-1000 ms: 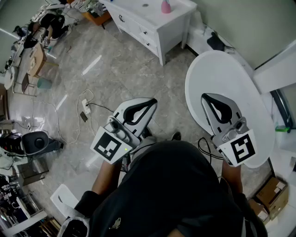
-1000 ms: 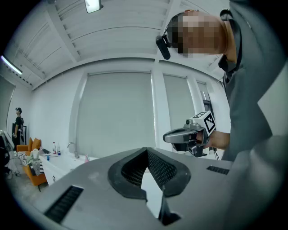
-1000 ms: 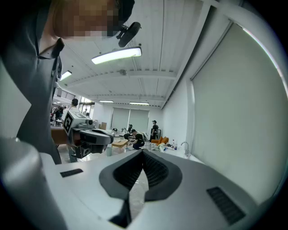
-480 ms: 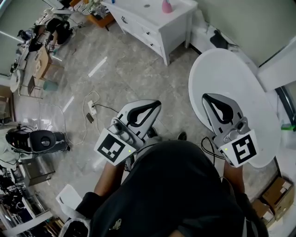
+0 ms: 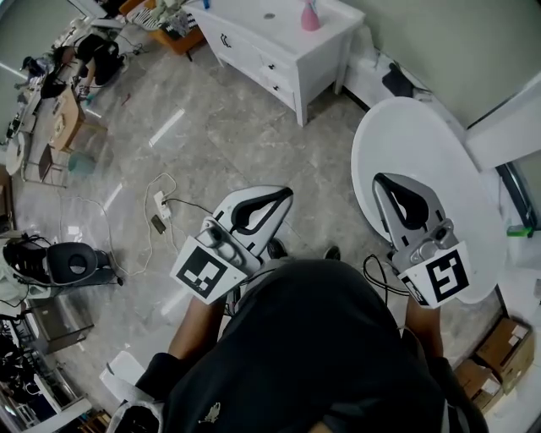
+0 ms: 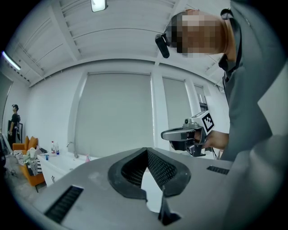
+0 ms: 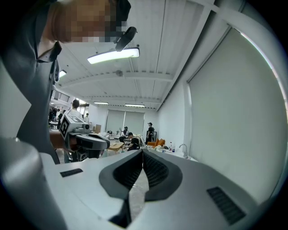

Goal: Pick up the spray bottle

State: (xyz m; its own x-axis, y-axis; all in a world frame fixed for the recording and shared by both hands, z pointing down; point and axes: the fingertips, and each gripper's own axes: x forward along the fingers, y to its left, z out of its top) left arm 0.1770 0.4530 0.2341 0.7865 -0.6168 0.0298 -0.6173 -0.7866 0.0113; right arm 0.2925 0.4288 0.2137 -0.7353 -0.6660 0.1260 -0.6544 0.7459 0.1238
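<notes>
Currently L claw (image 5: 288,193) & R claw (image 5: 377,178) clenched empty, spray bottle (image 5: 310,15) far off on cabinet (image 5: 254,27).

Glossy veined stone floor (image 5: 245,127), smooth white table (image 5: 414,144), matt grey plastic left gripper (image 5: 286,194) with ribbed fingers (image 6: 160,169).

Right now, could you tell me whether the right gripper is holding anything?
No, the right gripper has its jaws shut together with nothing between them.
</notes>
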